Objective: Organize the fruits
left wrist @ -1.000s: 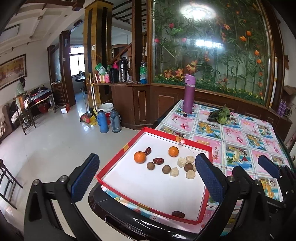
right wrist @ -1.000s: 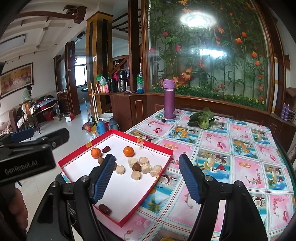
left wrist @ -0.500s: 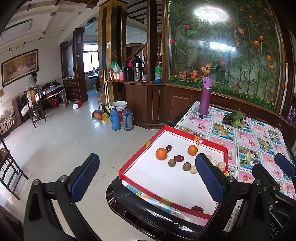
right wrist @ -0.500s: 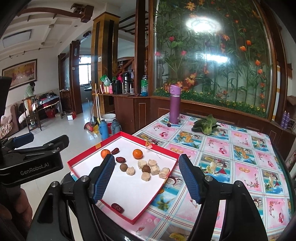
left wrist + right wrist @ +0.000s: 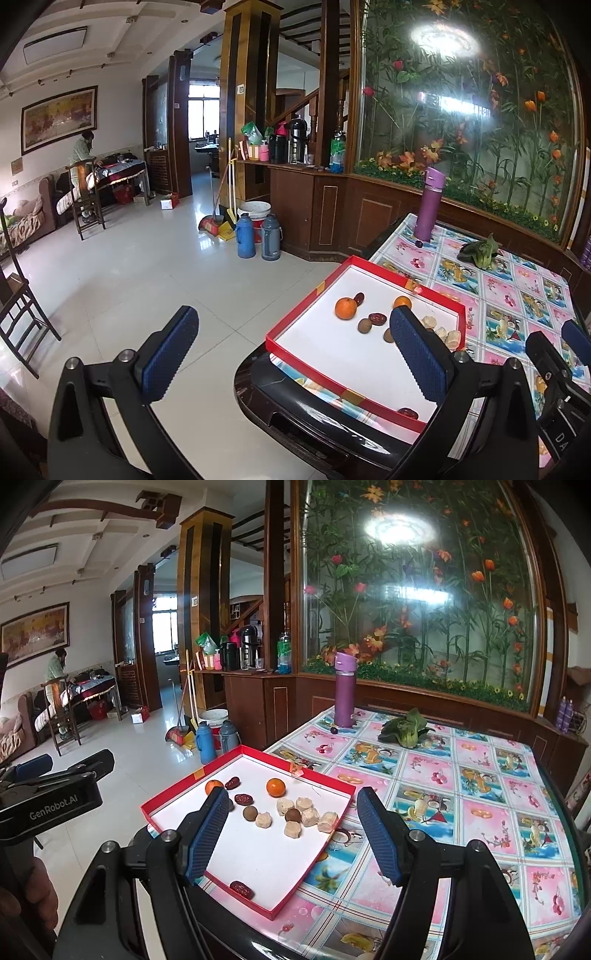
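Desk (image 5: 461, 782) w/ floral cloth holds red tray (image 5: 314, 775) of oranges (image 5: 275, 787), dates. Left gripper (image 5: 291, 354) & right gripper (image 5: 291, 834): fingers wide apart, holding nothing.

Red tray (image 5: 312, 864) holds 2 oranges (image 5: 275, 787), dark dates (image 5: 243, 799), perhaps longans (image 5: 250, 812), pale chunks (image 5: 309, 816).

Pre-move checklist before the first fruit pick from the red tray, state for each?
1. Left gripper jaws open, empty: ok.
2. Right gripper jaws open, empty: ok.
3. Fruit all inside the red tray: ok.
4. Tray fully on the table: not ok, its near-left corner overhangs the edge.
5. Lone date in the near corner, clear of other pieces: ok.
6. Sorting destination: cannot tell, no second container shows.
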`<state>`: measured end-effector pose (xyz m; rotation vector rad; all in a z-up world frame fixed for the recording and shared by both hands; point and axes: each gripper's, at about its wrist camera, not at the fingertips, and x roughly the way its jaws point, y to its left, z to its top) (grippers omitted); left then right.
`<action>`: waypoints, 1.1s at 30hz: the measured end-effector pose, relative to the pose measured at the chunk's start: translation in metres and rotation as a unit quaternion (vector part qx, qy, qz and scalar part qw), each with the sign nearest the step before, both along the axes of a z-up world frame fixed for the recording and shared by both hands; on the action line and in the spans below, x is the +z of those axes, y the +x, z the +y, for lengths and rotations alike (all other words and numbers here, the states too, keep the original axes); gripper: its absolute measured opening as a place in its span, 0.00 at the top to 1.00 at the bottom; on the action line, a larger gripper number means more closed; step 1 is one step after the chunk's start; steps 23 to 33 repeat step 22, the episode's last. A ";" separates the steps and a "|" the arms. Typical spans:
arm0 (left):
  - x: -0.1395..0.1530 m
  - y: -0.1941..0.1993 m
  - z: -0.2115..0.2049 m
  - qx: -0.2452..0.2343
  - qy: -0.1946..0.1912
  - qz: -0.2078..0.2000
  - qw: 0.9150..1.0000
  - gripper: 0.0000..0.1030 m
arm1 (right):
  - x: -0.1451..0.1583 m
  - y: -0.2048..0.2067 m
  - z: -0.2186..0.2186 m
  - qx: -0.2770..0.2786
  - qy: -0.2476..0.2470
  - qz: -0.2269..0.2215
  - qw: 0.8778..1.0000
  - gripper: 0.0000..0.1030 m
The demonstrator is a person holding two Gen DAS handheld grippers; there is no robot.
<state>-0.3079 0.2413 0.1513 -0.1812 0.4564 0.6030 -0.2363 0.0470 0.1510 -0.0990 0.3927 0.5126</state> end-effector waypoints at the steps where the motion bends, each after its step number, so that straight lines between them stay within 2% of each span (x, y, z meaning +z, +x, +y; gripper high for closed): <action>1: 0.000 0.000 0.000 0.002 0.002 0.001 1.000 0.00 | 0.000 -0.001 0.001 0.001 -0.002 -0.003 1.000 0.30; 16: -0.002 0.022 0.001 -0.021 0.010 0.017 1.000 0.00 | 0.002 0.023 0.014 0.013 0.005 0.026 1.000 0.29; 22: -0.001 0.043 0.001 -0.034 0.010 0.027 0.999 0.00 | -0.002 0.051 0.015 0.013 0.021 0.063 0.998 0.29; 33: -0.001 0.043 0.001 -0.034 0.010 0.027 0.999 0.00 | -0.002 0.051 0.015 0.013 0.021 0.063 0.998 0.29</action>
